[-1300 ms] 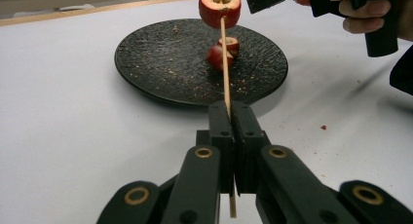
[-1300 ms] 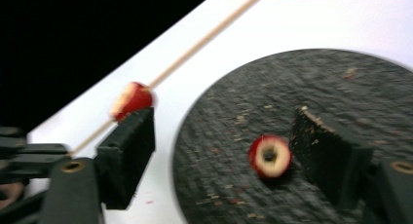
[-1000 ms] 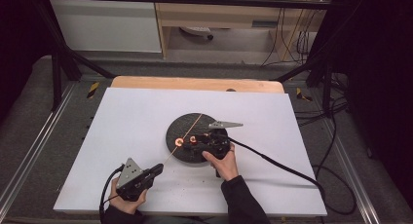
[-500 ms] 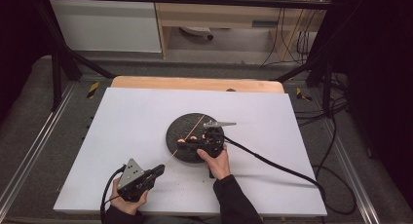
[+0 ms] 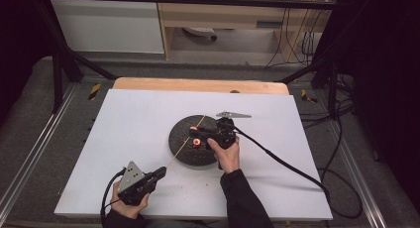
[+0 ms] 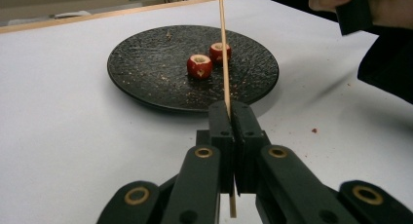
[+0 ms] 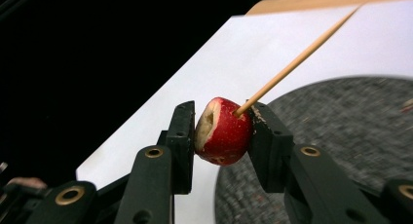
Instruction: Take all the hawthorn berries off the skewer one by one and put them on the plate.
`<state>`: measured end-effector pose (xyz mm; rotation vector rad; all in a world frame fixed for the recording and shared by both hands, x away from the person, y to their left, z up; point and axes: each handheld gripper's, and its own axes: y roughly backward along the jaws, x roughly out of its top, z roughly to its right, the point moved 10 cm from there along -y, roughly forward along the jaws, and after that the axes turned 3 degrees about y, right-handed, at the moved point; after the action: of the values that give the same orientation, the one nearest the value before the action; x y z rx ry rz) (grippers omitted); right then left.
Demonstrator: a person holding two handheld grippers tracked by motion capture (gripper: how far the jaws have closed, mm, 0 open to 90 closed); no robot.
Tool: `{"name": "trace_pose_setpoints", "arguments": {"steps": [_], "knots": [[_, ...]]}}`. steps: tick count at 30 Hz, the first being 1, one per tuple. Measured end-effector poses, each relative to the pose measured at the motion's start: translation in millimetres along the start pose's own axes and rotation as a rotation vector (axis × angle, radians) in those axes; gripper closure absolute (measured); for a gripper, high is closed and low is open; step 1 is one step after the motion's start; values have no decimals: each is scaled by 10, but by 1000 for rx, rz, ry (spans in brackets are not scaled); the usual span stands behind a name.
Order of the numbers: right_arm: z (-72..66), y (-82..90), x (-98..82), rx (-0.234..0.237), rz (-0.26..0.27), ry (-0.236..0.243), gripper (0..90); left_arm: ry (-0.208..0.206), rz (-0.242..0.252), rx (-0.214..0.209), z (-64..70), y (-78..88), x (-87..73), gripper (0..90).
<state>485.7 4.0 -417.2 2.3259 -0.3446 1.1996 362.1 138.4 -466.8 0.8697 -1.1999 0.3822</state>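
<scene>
A person's left gripper (image 6: pixel 233 136), jaws pressed together on a wooden skewer (image 6: pixel 224 53), aims it across the black plate (image 6: pixel 146 83), while the right gripper (image 7: pixel 221 131) pinches a cored red fruit (image 7: pixel 223 132) just above the plate. The skewer tip appears to meet the fruit beside its hollow. Two more fruits (image 6: pixel 199 66) lie on the plate. Off-centre pressure could split the fruit or bend the thin skewer and twist it from the grip.

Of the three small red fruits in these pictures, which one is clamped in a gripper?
The red fruit pinched in the right gripper, against the wooden skewer. The other two fruits lie free on the black plate.
</scene>
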Motion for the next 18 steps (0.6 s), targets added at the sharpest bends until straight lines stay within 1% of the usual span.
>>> {"name": "trace_pose_setpoints", "arguments": {"steps": [1,3,7,13,18], "knots": [[27,22,41,-9,6,-4,658,-1,1,0,0,1,2,883],[87,66,119,-27,18,3,659,-3,1,-2,2,2,2,883],[178,139,246,-52,33,4,660,-3,3,-4,8,2,4,883],[315,200,375,-94,59,-3,662,-1,-2,-3,3,-2,-6,883],[411,265,443,-122,73,-3,662,-1,-4,-4,2,-2,-9,883]]}}
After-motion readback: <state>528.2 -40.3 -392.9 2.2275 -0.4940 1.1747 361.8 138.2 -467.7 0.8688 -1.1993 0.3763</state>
